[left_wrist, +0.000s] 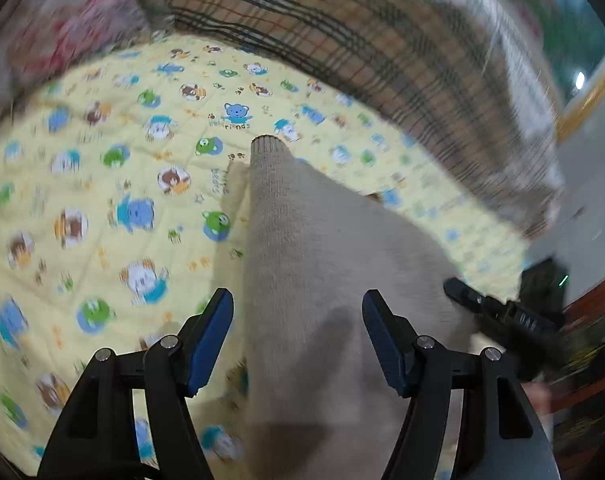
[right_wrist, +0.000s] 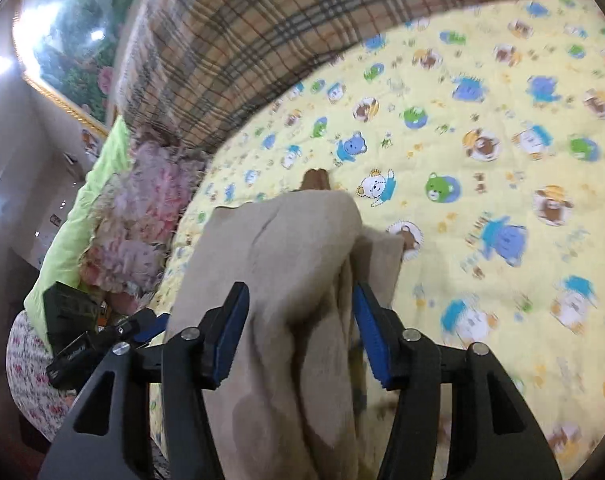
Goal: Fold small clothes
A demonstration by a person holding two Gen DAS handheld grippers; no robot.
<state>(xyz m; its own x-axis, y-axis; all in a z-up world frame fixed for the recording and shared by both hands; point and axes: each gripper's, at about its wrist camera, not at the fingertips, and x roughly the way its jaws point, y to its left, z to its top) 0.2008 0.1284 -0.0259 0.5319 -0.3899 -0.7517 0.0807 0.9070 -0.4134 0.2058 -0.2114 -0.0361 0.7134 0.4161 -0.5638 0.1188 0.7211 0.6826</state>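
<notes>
From the left wrist, the left gripper [left_wrist: 297,334] has its two black fingers with blue pads [left_wrist: 206,342] spread well apart. A beige knitted garment [left_wrist: 326,264] runs up between them from the near edge, but the pads stand clear of the cloth on both sides, so the fingers are open and grip nothing. The garment narrows to a ribbed cuff end [left_wrist: 267,145] lying far out on a yellow quilted blanket printed with cartoon bears [left_wrist: 102,208]. Beyond the blanket lies a tan plaid cover [left_wrist: 342,40], blurred. At the right, the right gripper [left_wrist: 498,314] reaches in to the garment's right edge.

From the right wrist, the right gripper [right_wrist: 300,330] has its fingers drawn in against a bunched fold of the same beige garment [right_wrist: 286,272], the blue pads pressing on the cloth from either side: it grips the garment. The cloth rises in a hump ahead of the fingers and drapes onto the yellow blanket [right_wrist: 482,168]. To the left lies a pink floral fabric [right_wrist: 142,216] beside a light green cloth [right_wrist: 86,208], with the left gripper [right_wrist: 114,336] at the near left.
</notes>
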